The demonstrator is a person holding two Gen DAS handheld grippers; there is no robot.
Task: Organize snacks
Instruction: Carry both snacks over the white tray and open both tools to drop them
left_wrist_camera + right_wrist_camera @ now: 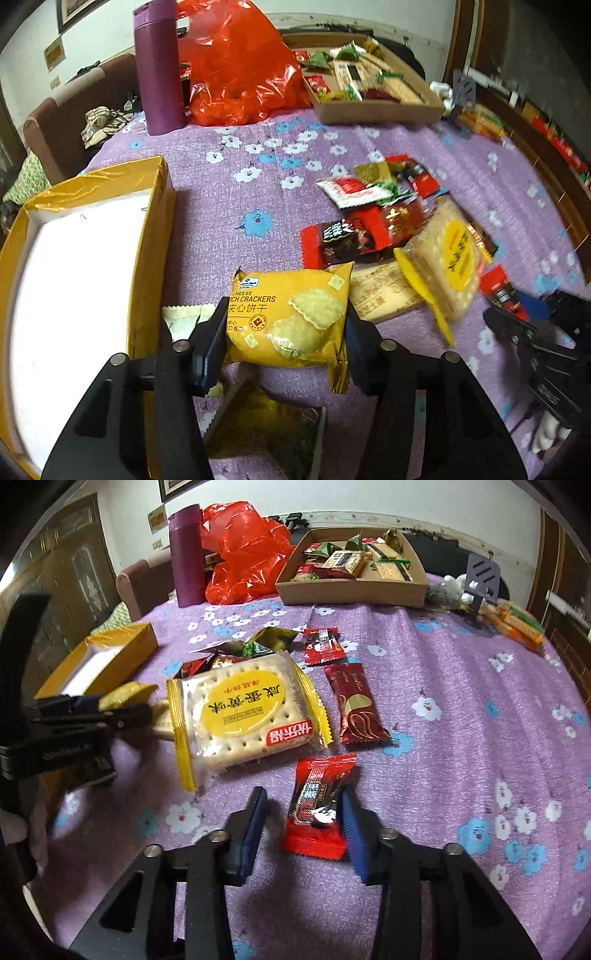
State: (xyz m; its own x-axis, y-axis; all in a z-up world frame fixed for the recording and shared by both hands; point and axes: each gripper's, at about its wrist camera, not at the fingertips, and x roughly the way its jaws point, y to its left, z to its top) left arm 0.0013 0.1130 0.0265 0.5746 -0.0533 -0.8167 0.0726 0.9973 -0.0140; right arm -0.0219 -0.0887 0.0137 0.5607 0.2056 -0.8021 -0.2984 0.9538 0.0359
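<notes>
My left gripper (286, 325) is shut on a yellow cheese cracker pack (291, 317) and holds it above the purple tablecloth, just right of the open yellow box (151, 229). It also shows in the right wrist view (125, 705), with the pack's edge in it. My right gripper (303, 816) is open around a small red and black snack packet (319, 808) that lies on the cloth; the packet touches the right finger. A big clear cracker pack (243, 716) with yellow ends lies just beyond.
A pile of small snacks (373, 206) lies mid-table, with a dark red bar (356, 705) beside it. At the back stand a brown cardboard tray (351, 590) of snacks, a red plastic bag (243, 550) and a purple flask (186, 557).
</notes>
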